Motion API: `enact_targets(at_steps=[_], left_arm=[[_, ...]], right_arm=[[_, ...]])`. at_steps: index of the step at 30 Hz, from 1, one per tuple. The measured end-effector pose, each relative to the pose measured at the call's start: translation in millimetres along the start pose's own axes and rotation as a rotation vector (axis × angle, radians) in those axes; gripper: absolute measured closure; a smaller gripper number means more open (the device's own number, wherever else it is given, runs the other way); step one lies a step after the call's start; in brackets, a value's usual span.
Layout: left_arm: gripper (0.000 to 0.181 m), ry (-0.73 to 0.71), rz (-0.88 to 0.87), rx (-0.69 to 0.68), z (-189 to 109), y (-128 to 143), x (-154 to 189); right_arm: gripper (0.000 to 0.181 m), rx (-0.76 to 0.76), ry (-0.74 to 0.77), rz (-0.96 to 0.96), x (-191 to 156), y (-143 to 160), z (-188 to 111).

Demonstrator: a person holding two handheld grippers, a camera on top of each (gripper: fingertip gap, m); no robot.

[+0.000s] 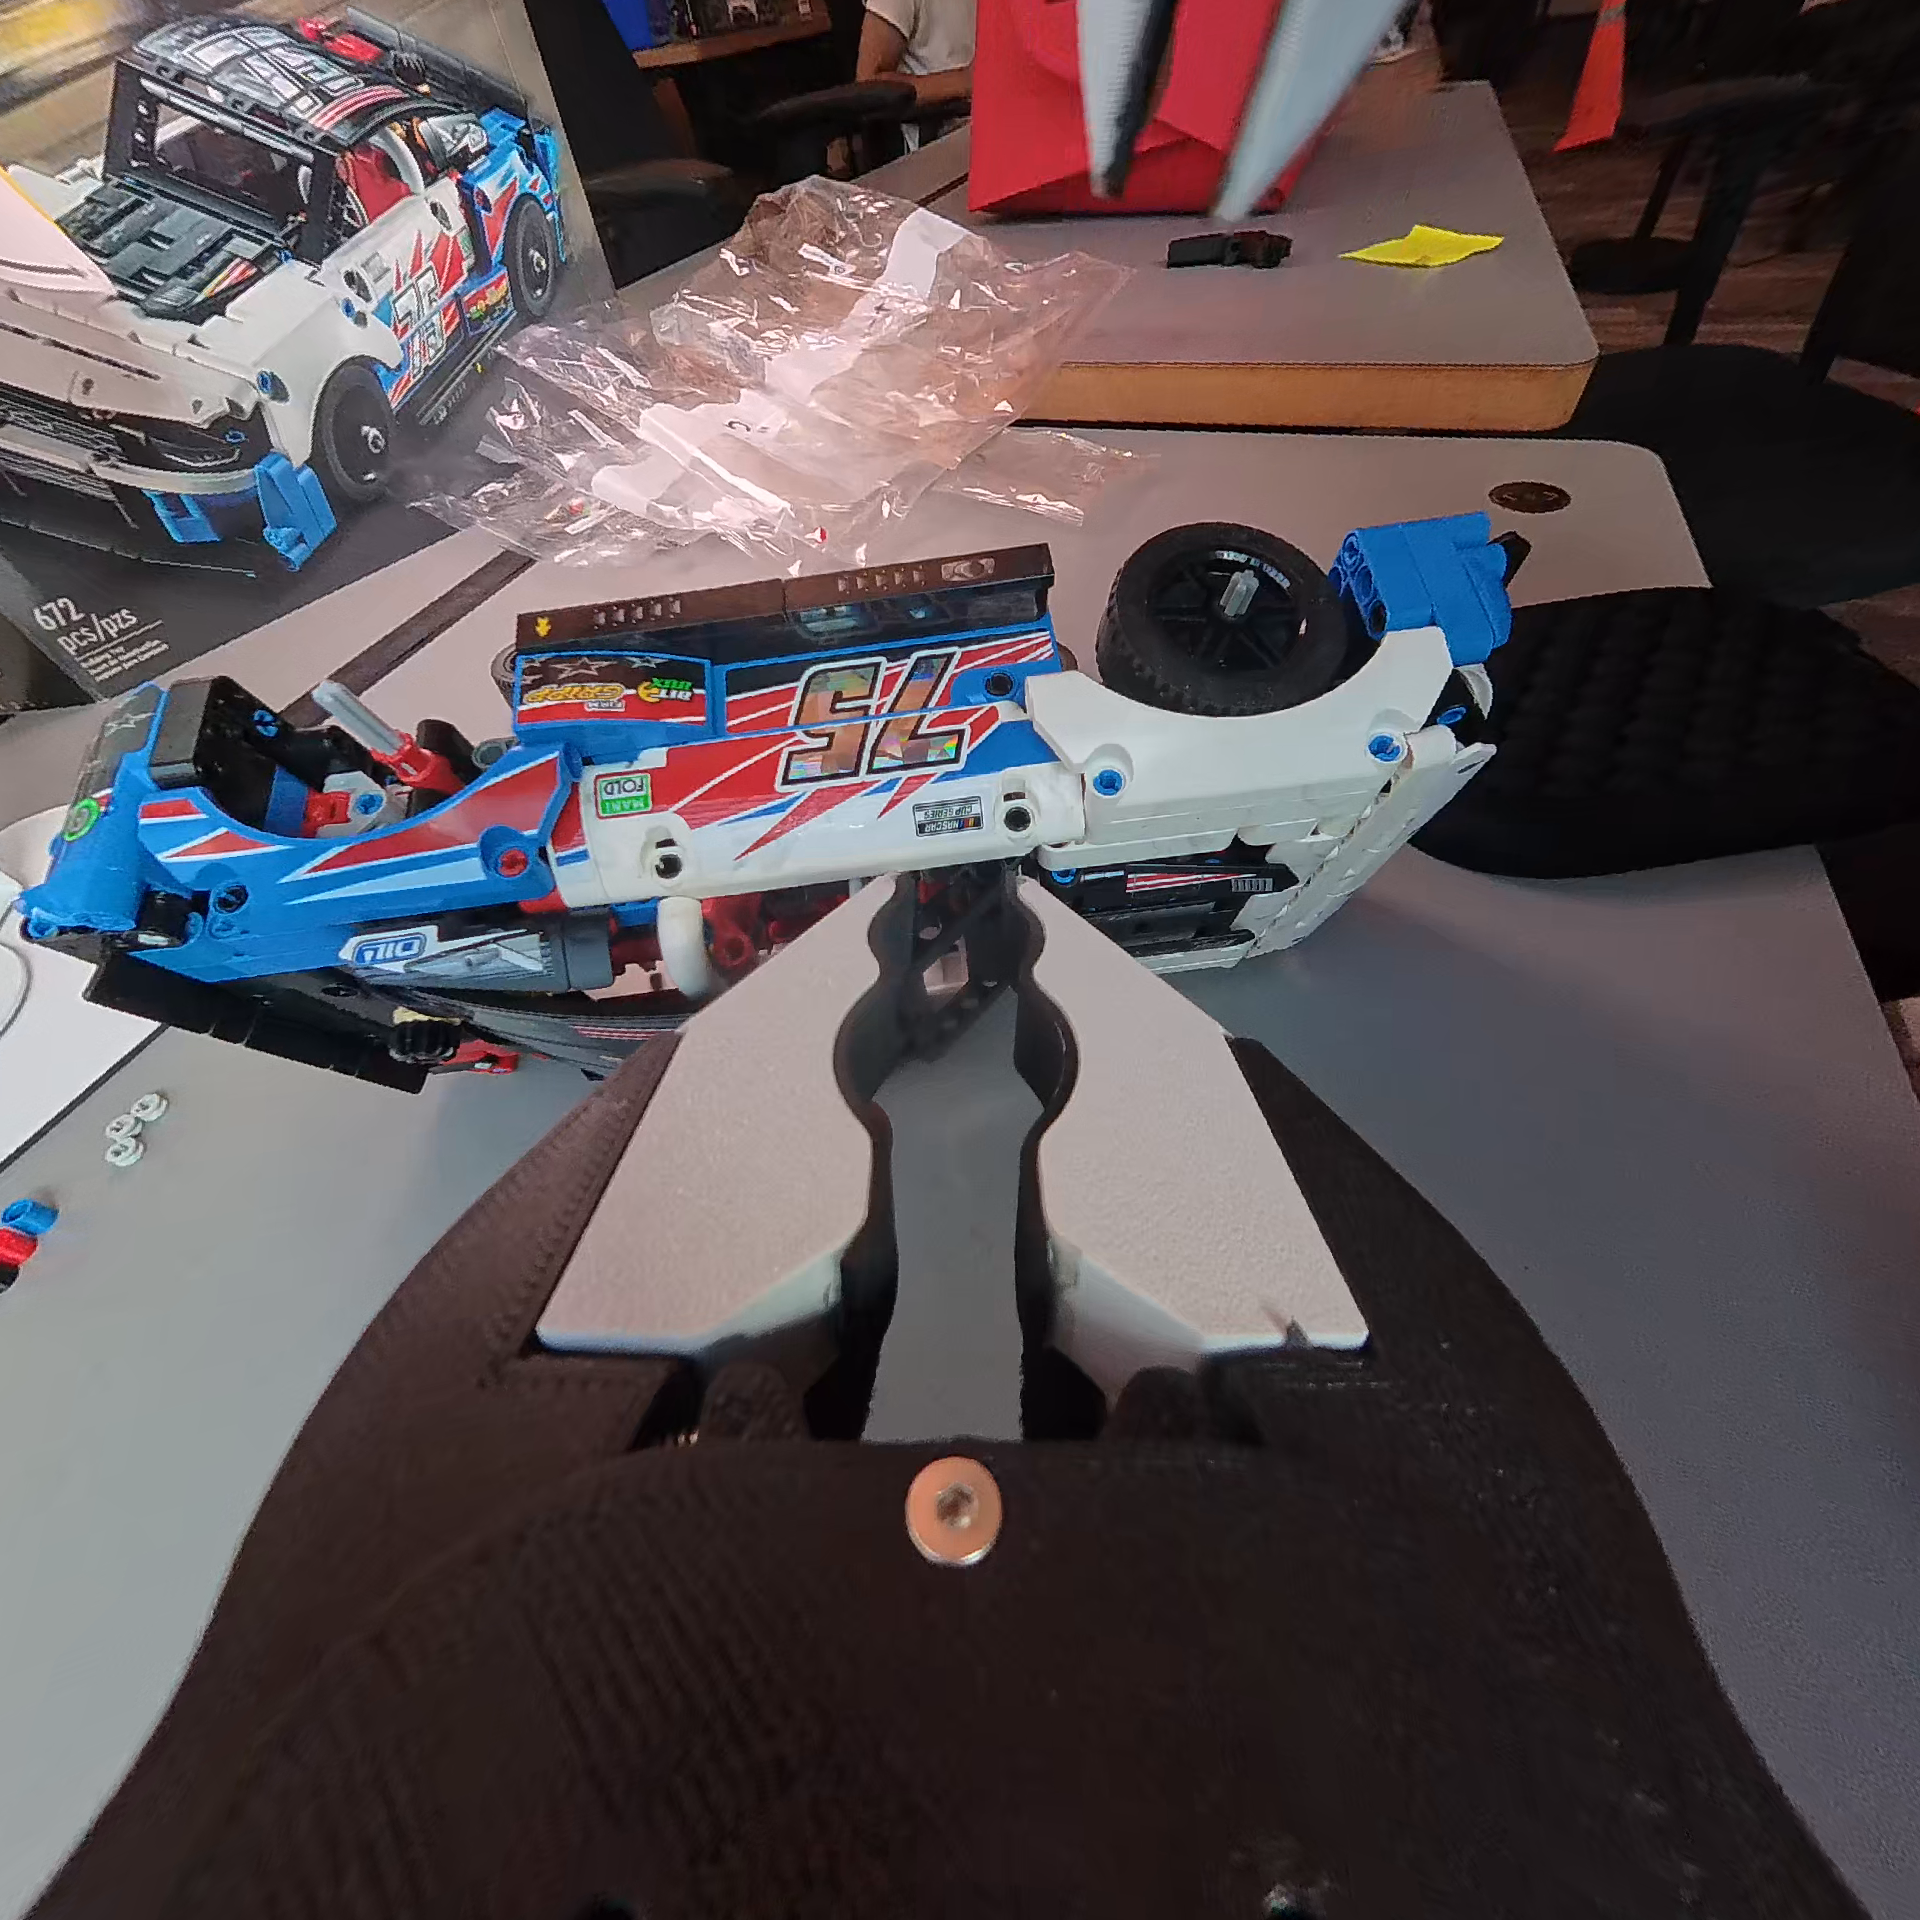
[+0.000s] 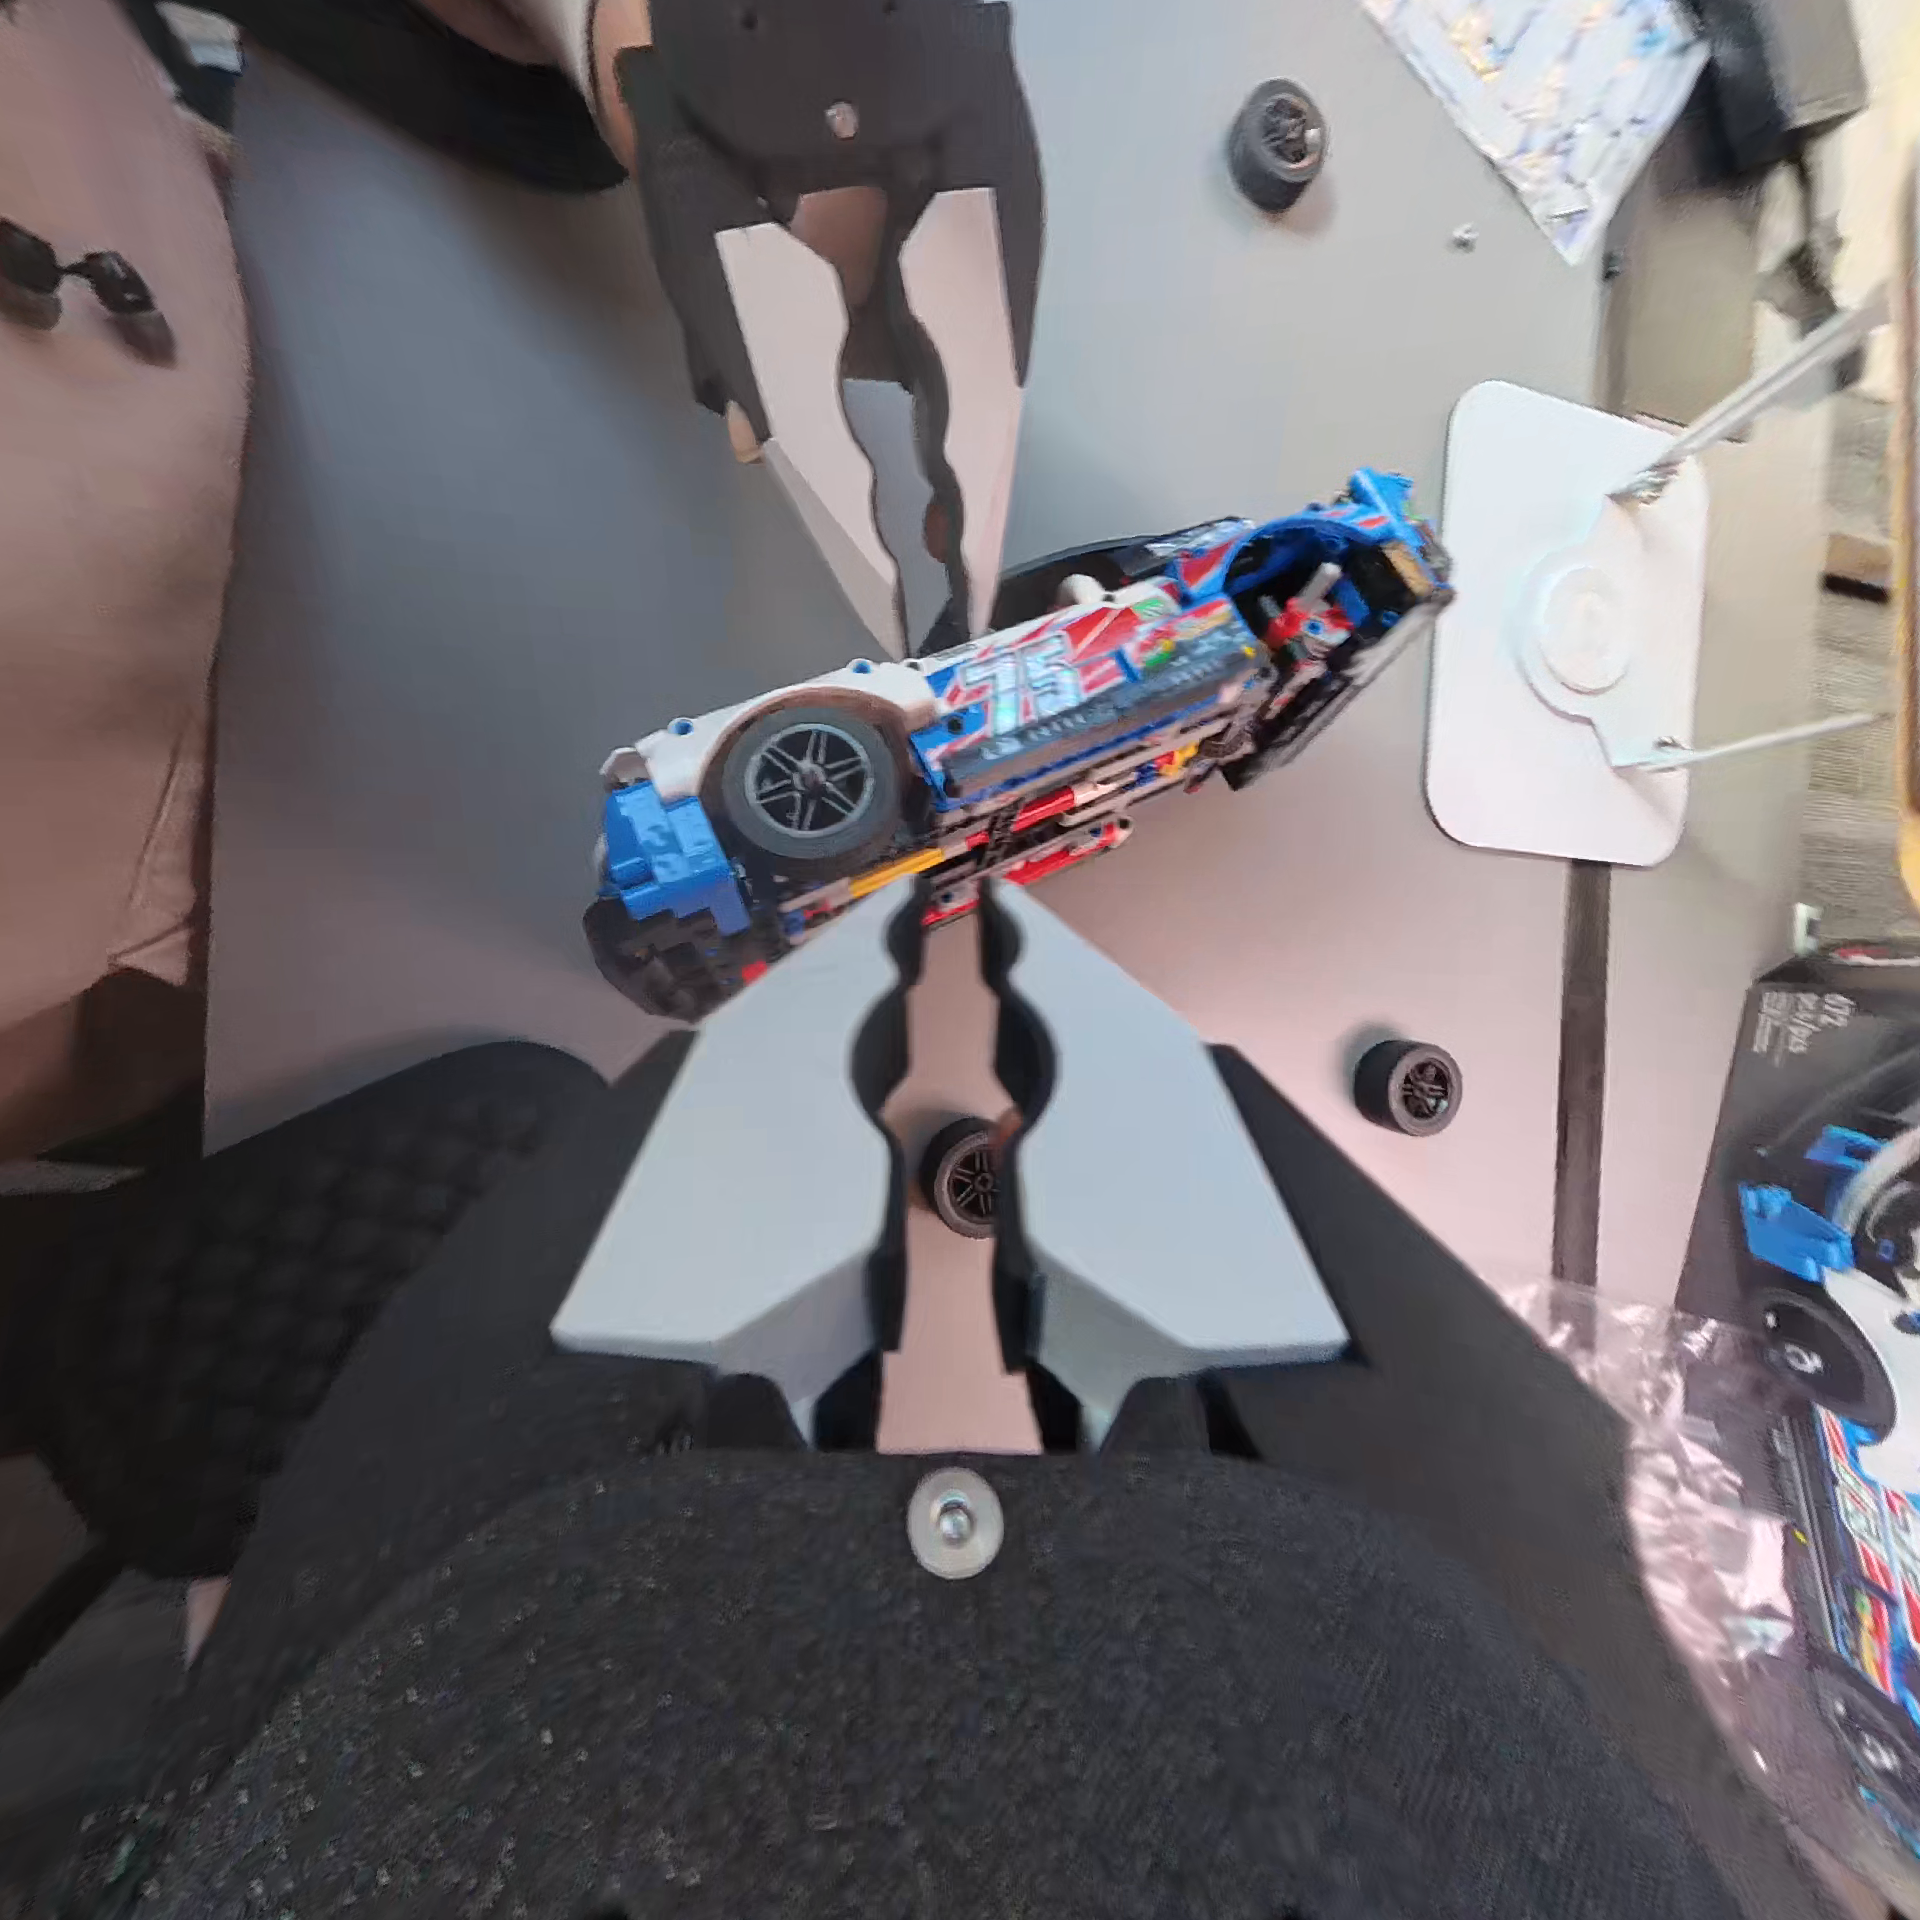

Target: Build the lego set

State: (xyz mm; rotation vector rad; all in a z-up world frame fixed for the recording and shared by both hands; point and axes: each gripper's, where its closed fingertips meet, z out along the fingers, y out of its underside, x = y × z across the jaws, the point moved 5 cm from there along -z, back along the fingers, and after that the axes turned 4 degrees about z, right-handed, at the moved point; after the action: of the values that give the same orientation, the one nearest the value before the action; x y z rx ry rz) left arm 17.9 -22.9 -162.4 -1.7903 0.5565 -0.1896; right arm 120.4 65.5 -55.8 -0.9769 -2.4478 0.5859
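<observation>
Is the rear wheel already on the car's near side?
No, only the front wheel is on the car; its rear arch is empty.

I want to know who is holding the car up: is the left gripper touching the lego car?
Touching. In the left wrist view the left gripper has its tips closed on a black part under the lego car.

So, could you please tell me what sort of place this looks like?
Probably a shared office or workshop: grey desks pushed together, black office chairs alongside, and a person seated at another table in the background.
</observation>
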Motion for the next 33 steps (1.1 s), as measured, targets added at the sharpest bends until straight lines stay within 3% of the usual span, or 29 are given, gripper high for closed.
enact_targets(at_steps=[1, 8, 10, 11, 14, 20, 24, 27, 33], left_arm=[[0.168, 0.000, -0.001, 0.001, 0.1, -0.1, -0.1], [0.167, -0.008, 0.013, 0.015, 2.5, -3.3, -1.9], [0.167, -0.004, 0.021, 0.011, 5.0, -5.5, -3.4], [0.167, -0.002, 0.023, 0.009, 6.2, -6.1, -3.9], [0.168, 0.000, 0.017, 0.015, 9.2, -6.4, -3.9], [0.167, 0.003, 0.015, 0.021, 10.7, -4.5, -2.7], [0.167, -0.002, 0.029, 0.012, 9.8, -3.7, -2.2], [0.166, -0.009, 0.049, 0.010, 5.8, -3.6, -1.4], [0.166, -0.032, 0.063, 0.021, -2.2, -6.7, -4.2]], right_arm=[[0.181, 0.036, 0.036, 0.014, 3.0, 4.3, -3.3], [0.181, 0.351, 0.246, 0.214, 14.4, 35.3, -19.0], [0.177, 0.331, 0.217, 0.275, 8.6, 55.0, -10.2], [0.161, 0.296, 0.172, 0.307, 2.3, 65.9, -2.5], [0.181, 0.291, 0.138, 0.354, -9.8, 86.8, 12.8], [0.181, 0.320, 0.171, 0.394, -19.3, 98.6, 25.6], [0.157, 0.359, 0.166, 0.453, -15.4, 102.7, 26.0], [0.156, 0.382, 0.164, 0.442, -16.7, 100.9, 22.6], [0.159, 0.231, 0.290, 0.420, -8.0, 122.4, 25.6]])
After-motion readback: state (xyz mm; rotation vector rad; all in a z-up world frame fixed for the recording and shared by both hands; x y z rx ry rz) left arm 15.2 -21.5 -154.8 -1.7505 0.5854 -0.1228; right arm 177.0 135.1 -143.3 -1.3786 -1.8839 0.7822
